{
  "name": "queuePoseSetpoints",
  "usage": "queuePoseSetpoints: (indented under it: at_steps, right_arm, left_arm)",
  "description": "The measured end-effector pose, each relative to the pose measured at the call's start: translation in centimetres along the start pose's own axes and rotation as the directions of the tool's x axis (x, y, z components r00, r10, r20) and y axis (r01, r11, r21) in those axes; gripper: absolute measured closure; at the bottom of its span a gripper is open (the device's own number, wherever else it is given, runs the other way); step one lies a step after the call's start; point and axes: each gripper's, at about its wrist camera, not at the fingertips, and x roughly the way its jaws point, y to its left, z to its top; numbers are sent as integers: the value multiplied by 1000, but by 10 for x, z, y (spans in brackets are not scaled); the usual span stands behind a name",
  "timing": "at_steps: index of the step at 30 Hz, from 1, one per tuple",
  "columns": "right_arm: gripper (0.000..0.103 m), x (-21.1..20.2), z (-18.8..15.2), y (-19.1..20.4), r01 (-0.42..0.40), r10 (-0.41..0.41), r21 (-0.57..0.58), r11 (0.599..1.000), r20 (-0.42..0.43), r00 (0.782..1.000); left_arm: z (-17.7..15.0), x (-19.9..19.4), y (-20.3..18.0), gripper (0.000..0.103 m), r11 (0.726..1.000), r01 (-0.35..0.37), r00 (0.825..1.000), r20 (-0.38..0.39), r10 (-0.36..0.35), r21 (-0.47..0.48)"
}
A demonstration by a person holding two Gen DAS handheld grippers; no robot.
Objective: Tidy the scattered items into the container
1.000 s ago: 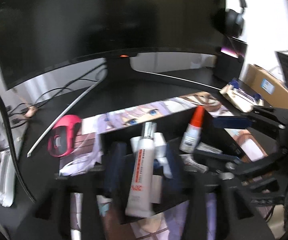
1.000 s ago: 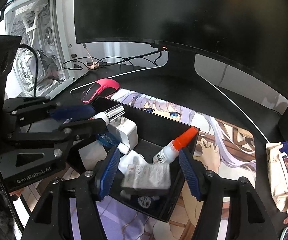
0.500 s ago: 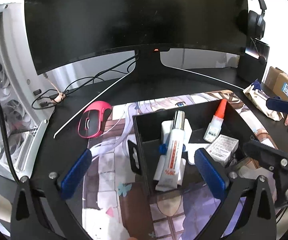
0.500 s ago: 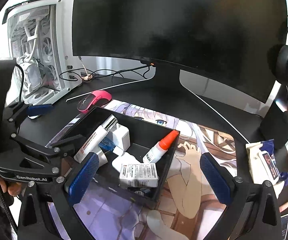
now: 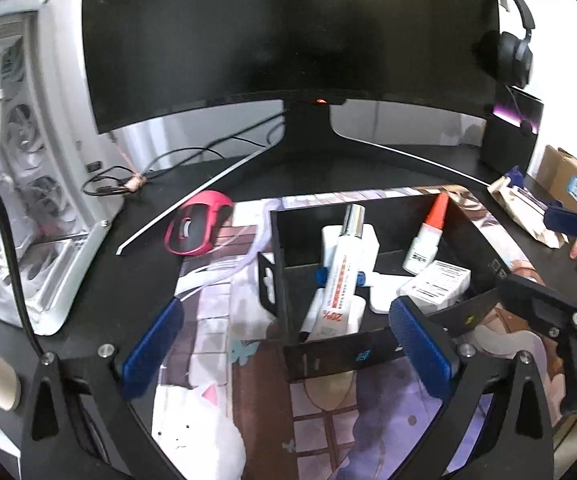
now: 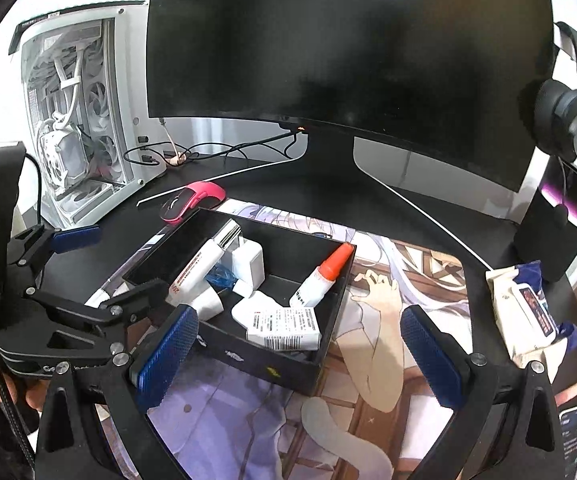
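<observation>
A black box [image 5: 348,354] [image 6: 264,364] sits on the printed desk mat. In it lie a white tube with a silver cap [image 5: 342,276] [image 6: 198,270], an orange-capped glue bottle [image 5: 426,240] [image 6: 320,280], a small white carton [image 5: 436,286] [image 6: 284,326] and a white charger [image 6: 250,264]. My left gripper [image 5: 288,348] hovers open over the box's near left corner, gripping nothing. Over the box's near right corner my right gripper [image 6: 299,358] is also open and holds nothing. Each gripper shows at the edge of the other's view.
A pink mouse [image 5: 196,228] [image 6: 192,198] lies left of the box. A large monitor [image 6: 348,48] stands behind, a white PC case [image 6: 76,140] at the far left. At the right are a wipes pack [image 6: 524,312], a black speaker [image 6: 556,220], headphones [image 6: 560,120] and a phone [image 6: 572,432].
Both grippers have opened wide and drawn back from the box. The left let go of the tube and the right of the carton; both items now lie inside.
</observation>
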Motion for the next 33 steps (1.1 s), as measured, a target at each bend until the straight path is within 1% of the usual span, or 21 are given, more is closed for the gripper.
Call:
queuePoseSetpoints:
  at_steps: [4, 7, 12, 23, 33]
  right_arm:
    - [0, -3, -6, -1, 1, -1, 9, 1000, -2, 1000]
    - [0, -3, -8, -2, 11, -10, 20, 1000, -4, 1000]
    - [0, -5, -10, -6, 10, -10, 28, 1000, -3, 1000]
    - [0, -3, -12, -8, 7, -7, 31, 1000, -6, 1000]
    - [0, -1, -11, -5, 4, -4, 23, 1000, -5, 1000]
  left_arm:
    - [-7, -3, -5, 0, 1000, -1, 1000, 3, 1, -9]
    - [-11, -4, -10, 0, 999, -35, 999, 7, 35, -2]
    - [-13, -2, -16, 0, 999, -52, 999, 3, 52, 14]
    - [-14, -3, -17, 0, 999, -52, 999, 3, 52, 10]
    - [-12, -6, -15, 0, 999, -32, 999, 4, 32, 4]
